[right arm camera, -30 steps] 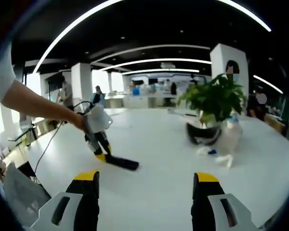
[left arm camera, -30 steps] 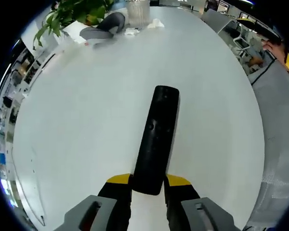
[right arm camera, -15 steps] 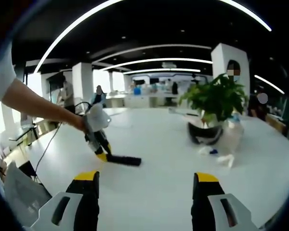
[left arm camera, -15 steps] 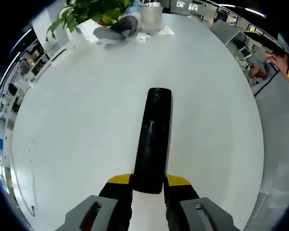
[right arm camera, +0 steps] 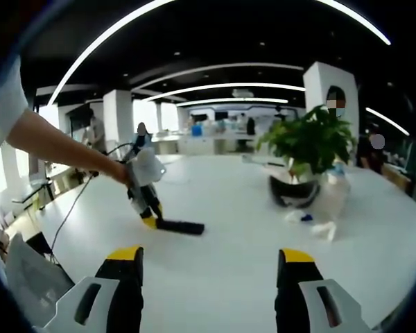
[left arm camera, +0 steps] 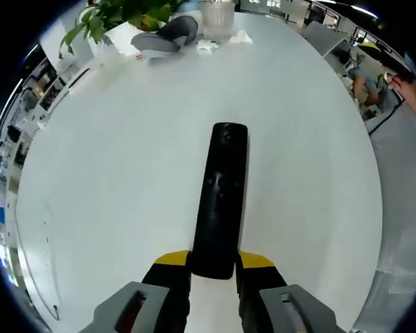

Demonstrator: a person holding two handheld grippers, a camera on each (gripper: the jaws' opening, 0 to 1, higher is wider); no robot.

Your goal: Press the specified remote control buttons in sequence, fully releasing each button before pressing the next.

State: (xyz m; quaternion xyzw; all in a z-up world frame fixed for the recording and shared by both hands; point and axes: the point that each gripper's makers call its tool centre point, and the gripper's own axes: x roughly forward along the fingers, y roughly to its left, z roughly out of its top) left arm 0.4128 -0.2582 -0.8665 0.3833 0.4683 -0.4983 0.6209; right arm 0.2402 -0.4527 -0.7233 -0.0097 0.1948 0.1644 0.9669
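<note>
In the left gripper view, the left hand-held gripper (left arm camera: 213, 267), with yellow-tipped black jaws, is clamped on the near end of a long, slim black remote control (left arm camera: 220, 200), which stretches away from the jaws over the large white round table (left arm camera: 111, 180). Small buttons show faintly on the remote's top face, too small to make out. At the far edge of the table stand a green leafy potted plant (left arm camera: 114, 12), a dark grey curved object (left arm camera: 165, 36), a clear ribbed container (left arm camera: 217, 15) and some crumpled white paper (left arm camera: 237, 37). In the right gripper view, the right hand-held gripper (right arm camera: 208, 267) hovers above the table with its jaws wide apart and nothing between them. Further off to the left, a person's bare forearm (right arm camera: 62, 144) holds the left hand-held gripper with the remote's tip low over the table.
</note>
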